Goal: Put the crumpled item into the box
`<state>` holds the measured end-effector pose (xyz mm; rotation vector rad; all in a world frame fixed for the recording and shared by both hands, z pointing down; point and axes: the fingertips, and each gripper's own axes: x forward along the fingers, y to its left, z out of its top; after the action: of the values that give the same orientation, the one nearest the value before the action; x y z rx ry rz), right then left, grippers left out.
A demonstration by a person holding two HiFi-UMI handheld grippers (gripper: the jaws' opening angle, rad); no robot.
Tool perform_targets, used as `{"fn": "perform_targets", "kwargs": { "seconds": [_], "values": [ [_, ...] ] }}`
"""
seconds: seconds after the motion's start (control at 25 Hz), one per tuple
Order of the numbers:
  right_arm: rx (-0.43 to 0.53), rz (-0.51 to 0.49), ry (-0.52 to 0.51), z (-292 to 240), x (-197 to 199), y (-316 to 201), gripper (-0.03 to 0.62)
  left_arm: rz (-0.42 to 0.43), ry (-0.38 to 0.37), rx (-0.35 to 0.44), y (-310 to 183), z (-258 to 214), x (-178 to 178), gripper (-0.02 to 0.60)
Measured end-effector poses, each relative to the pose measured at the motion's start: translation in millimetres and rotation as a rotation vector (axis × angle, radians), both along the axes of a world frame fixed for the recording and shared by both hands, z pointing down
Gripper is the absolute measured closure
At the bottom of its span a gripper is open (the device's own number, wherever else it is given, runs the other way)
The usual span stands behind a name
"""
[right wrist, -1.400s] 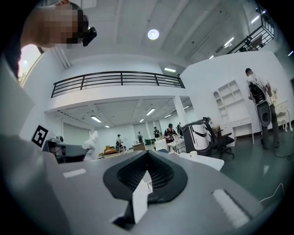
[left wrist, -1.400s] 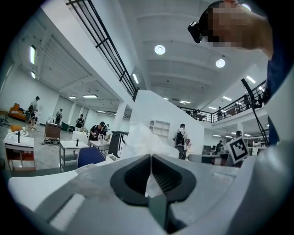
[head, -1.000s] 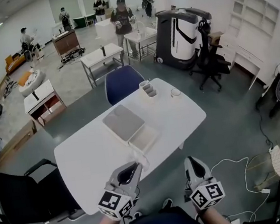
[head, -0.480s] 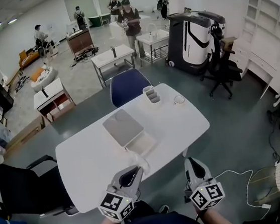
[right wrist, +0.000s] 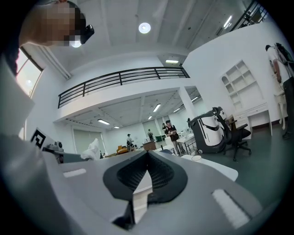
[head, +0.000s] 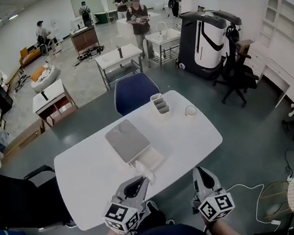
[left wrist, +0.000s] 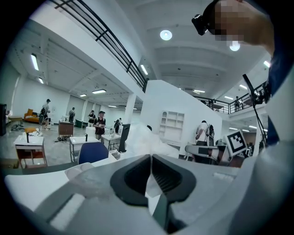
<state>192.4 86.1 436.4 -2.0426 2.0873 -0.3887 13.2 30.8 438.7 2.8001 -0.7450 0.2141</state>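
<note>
- Head view: the left gripper (head: 142,180) is clamped on the crumpled paper (head: 146,169), which sticks out ahead of its tips. The open box (head: 154,156) lies on the table (head: 90,174) just beyond the paper, a little to this gripper's right. The right gripper (head: 200,173) hangs well off to the right of the left one, past the table's near edge.
- Left gripper view: the left gripper (left wrist: 150,158) pinches only a thin lower fold of the paper (left wrist: 140,140), and the bulk swells above the tips. That fold could slip or tear on the way, dropping the paper short of the box. If the jaws part too early, it would likely land on the rim or the table.
- Right gripper view: the right gripper (right wrist: 148,153) has its jaws together with nothing between them. The paper (right wrist: 93,149) shows off to its left. It is too far away to catch a drop.
</note>
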Motion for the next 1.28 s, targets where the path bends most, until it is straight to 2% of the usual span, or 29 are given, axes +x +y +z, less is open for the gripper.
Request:
{"fn": "perform_targets", "kwargs": {
  "seconds": [0.28, 0.6, 0.72, 0.88, 1.08, 1.28],
  "values": [
    [-0.002, -0.018, 0.026, -10, 2, -60, 0.592, 0.013, 0.000, -0.023, -52, 8, 11, 0.568],
    [-0.033, -0.087, 0.040, 0, -20, -127, 0.592, -0.020, -0.025, -0.098, -96, 31, -6, 0.568],
    [-0.035, -0.085, 0.053, 3, -19, -148, 0.592, -0.039, -0.035, -0.102, -115, 40, -14, 0.568],
    [-0.053, -0.077, 0.062, 8, -15, -166, 0.592, -0.047, -0.084, -0.111, -133, 57, -24, 0.568],
    [-0.072, -0.148, 0.056, 19, -17, -186, 0.592, -0.105, -0.114, -0.120, -140, 69, -25, 0.568],
    [-0.102, -0.253, 0.034, 29, -17, -211, 0.592, -0.152, -0.145, -0.140, -144, 77, -6, 0.568]
  ]
}}
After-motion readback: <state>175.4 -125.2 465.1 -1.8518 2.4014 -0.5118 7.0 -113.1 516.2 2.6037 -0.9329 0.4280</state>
